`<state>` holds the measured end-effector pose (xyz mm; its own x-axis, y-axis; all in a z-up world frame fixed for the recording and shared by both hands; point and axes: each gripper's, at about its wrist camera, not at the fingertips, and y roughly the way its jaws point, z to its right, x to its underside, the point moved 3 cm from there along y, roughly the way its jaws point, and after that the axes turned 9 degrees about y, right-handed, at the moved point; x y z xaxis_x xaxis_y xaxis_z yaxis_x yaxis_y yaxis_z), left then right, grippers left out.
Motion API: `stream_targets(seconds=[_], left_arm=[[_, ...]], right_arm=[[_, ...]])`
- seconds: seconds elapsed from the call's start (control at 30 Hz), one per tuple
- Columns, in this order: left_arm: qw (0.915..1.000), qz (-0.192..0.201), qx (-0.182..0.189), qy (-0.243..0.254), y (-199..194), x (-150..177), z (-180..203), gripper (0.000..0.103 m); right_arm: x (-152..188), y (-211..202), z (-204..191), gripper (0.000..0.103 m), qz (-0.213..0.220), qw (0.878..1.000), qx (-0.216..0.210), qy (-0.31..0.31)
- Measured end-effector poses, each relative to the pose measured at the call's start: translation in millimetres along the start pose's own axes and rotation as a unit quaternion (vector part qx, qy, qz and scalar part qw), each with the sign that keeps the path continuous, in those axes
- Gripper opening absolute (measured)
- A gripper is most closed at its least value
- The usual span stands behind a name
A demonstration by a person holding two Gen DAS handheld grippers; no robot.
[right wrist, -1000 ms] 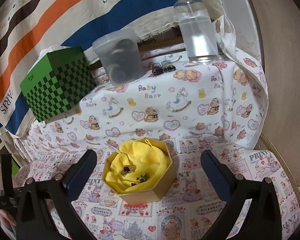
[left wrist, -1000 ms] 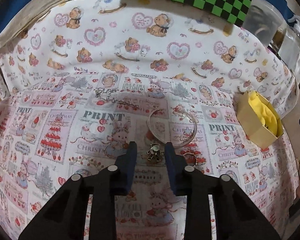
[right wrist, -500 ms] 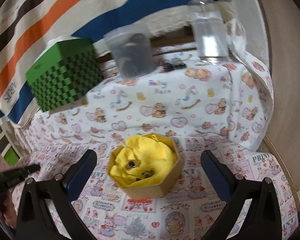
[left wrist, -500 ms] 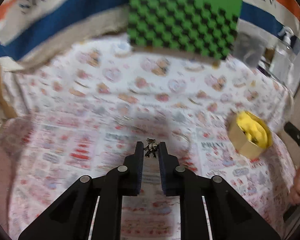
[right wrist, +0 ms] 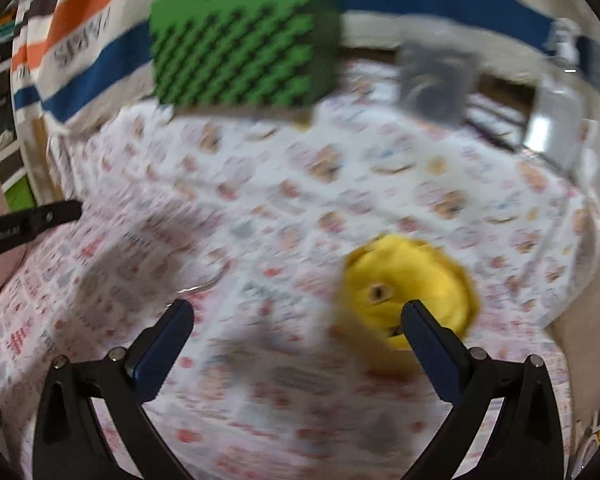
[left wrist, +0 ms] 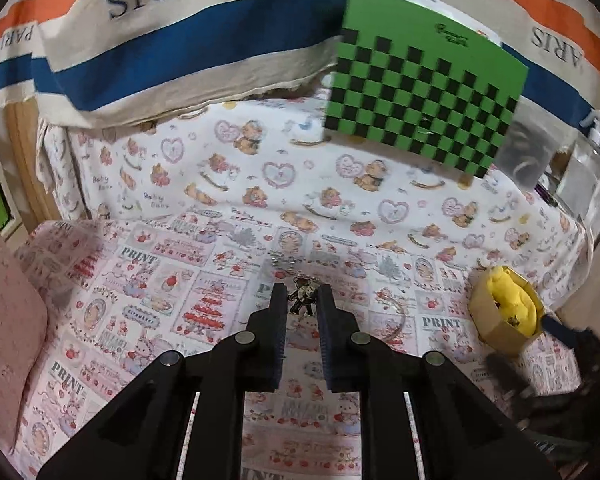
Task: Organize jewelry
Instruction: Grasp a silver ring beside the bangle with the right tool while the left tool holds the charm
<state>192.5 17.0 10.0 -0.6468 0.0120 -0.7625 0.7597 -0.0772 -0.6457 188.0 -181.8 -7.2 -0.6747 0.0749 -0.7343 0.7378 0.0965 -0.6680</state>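
Observation:
My left gripper [left wrist: 302, 300] is shut on a small dark bear charm [left wrist: 303, 299] and holds it above the printed cloth. A silver chain [left wrist: 283, 263] lies just beyond it and a clear bangle [left wrist: 396, 322] lies to its right. A gold hexagonal box [left wrist: 492, 322] lined with yellow cloth stands at the right, holding small dark pieces. In the blurred right wrist view the same box [right wrist: 410, 300] sits by the right finger of my open, empty right gripper [right wrist: 298, 314].
A green checkered box [left wrist: 424, 92] stands at the back, also in the right wrist view [right wrist: 240, 48]. A clear plastic cup [left wrist: 526, 152] and a pump bottle [left wrist: 592, 172] stand at the back right. A pink cushion [left wrist: 8, 312] lies at the left.
My left gripper closed on the bear charm and lifted it off the cloth. My right gripper swung left, so the yellow box now sits at its right finger.

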Motion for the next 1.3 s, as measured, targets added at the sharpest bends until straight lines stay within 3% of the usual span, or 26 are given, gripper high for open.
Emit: stream_targets(seconds=[0.1, 0.27, 0.57, 0.67, 1.0, 1.3], left_arm=[[0.9999, -0.006, -0.007, -0.014, 3.7, 0.1, -8.6, 0.014], [0.9992, -0.015, -0.019, -0.032, 8.0, 0.3, -19.9, 0.014], [0.9986, -0.013, -0.020, -0.047, 4.7, -1.1, -28.0, 0.014], [0.9985, -0.011, -0.020, -0.051, 3.0, -1.7, -29.6, 0.014], [0.9985, -0.002, -0.013, -0.053, 0.1, -1.8, -29.1, 0.014], [0.9991, 0.012, -0.019, -0.036, -3.2, -2.5, -24.8, 0.014]], right_arm=[[-1.1, 16.9, -22.4, 0.097, -0.042, 0.999, -0.030, 0.000], [1.4, 41.4, -54.1, 0.075, -0.101, 0.993, -0.054, -0.009], [9.1, 66.0, -82.4, 0.039, -0.150, 0.986, -0.064, -0.021], [10.2, 71.7, -83.8, 0.032, -0.158, 0.985, -0.067, -0.018], [11.2, 76.5, -83.1, 0.019, -0.150, 0.986, -0.068, -0.015], [13.5, 67.5, -73.1, 0.019, -0.150, 0.986, -0.079, -0.010]])
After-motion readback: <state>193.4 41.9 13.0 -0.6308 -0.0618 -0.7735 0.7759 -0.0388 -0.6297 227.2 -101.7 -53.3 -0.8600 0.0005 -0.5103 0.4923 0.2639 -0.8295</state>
